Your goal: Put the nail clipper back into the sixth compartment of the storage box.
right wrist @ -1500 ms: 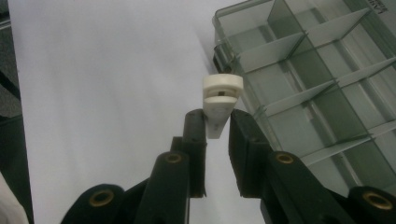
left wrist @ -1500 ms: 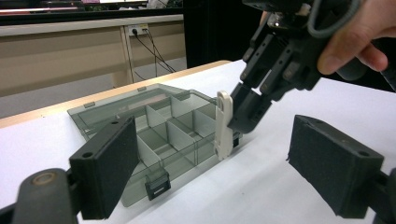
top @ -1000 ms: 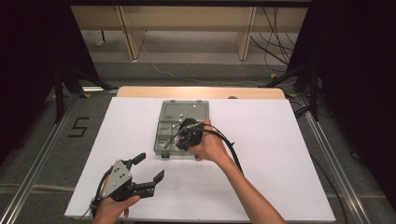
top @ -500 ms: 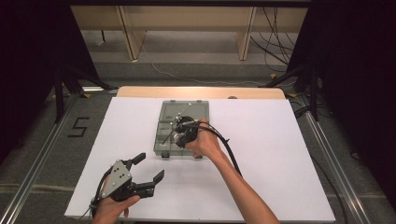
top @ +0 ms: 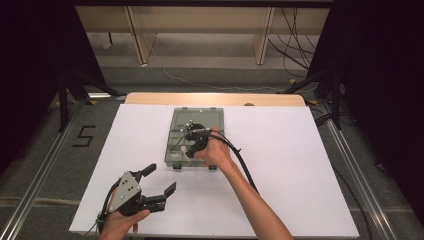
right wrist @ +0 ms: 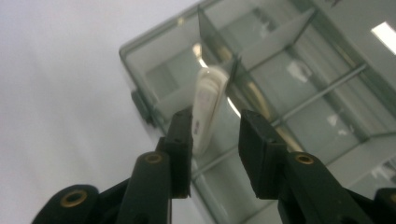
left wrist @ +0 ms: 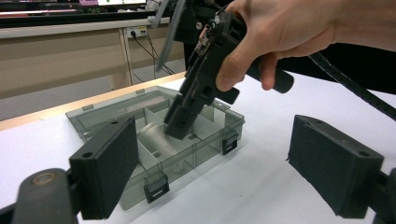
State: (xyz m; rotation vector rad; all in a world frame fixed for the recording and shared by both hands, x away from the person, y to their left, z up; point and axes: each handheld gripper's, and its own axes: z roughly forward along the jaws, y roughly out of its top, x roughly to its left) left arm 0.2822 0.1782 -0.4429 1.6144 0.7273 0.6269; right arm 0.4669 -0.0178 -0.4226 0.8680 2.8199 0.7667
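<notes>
The right hand-held gripper (right wrist: 215, 140) hangs nose-down over the smoky plastic compartment box (top: 176, 131) on the white table (top: 310, 165), and its jaws have just been opening: in the right gripper view there is a clear gap, with the small white oblong piece (right wrist: 208, 105) standing on end between the pads, close against the left-hand one and well off the other. So the grip reads as let go, or all but; whether that near pad still grazes the piece is hard to tell. The piece sits just ahead of the fingertips, over a compartment at the near corner of the box, hard by a divider wall. The job now looks like a clean drop into that cell. Best to ease the jaws wider before lifting, so the piece is not dragged along on the pad, and then to draw straight up, away from the divider, rather than sideways across it. If the piece leans on the wall, a light nudge from a fingertip should lay it flat. Nearer the person, well clear of the box, the left hand-held gripper (top: 156, 182) waits low over the table with jaws spread and nothing between them; it could steady the box's near edge if the box shifts.
</notes>
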